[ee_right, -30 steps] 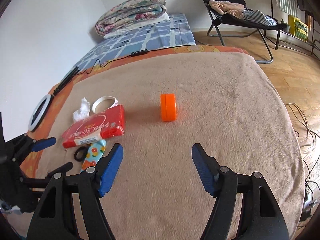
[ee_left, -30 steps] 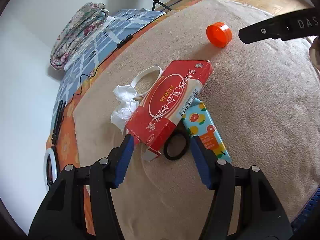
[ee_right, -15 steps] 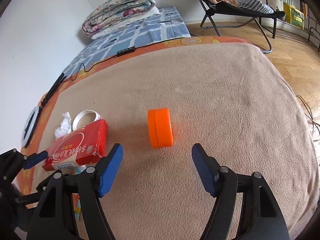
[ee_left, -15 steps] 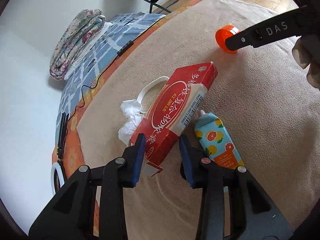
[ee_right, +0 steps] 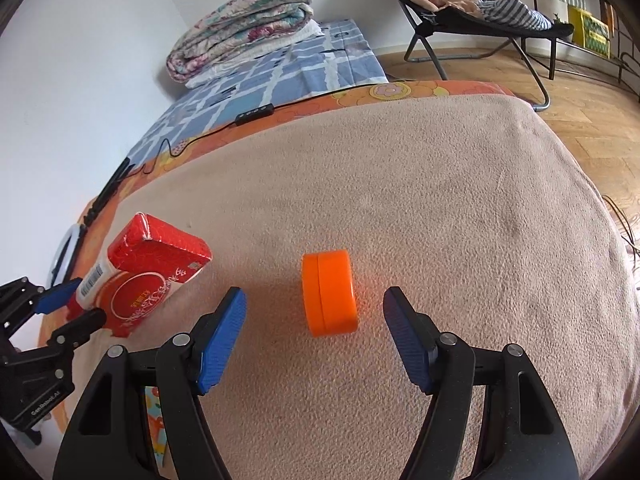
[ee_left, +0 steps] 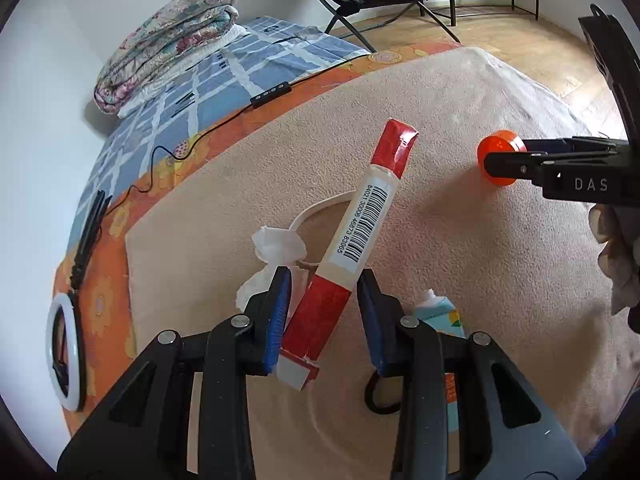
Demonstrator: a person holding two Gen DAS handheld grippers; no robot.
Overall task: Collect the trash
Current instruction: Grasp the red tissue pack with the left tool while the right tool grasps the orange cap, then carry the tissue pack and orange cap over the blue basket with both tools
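The left claw point(ee_left: 324, 312) is clamped on the near end of the red box point(ee_left: 360, 232), which is raised and tilted off the blanket point(ee_left: 460, 264). The right claw point(ee_right: 316, 332) stands apart, its pads either side of the orange tub point(ee_right: 329, 293), not touching it. The tub stands on edge near the middle of the bed. Below the box, toward the bed's left edge, lie the crumpled tissue point(ee_left: 278, 246), a white ring point(ee_left: 316, 210), a juice carton point(ee_left: 440, 316) and a black loop point(ee_left: 380, 400). Judgement: collection has just begun; one item is gripped, the rest remain, and no bin is visible.
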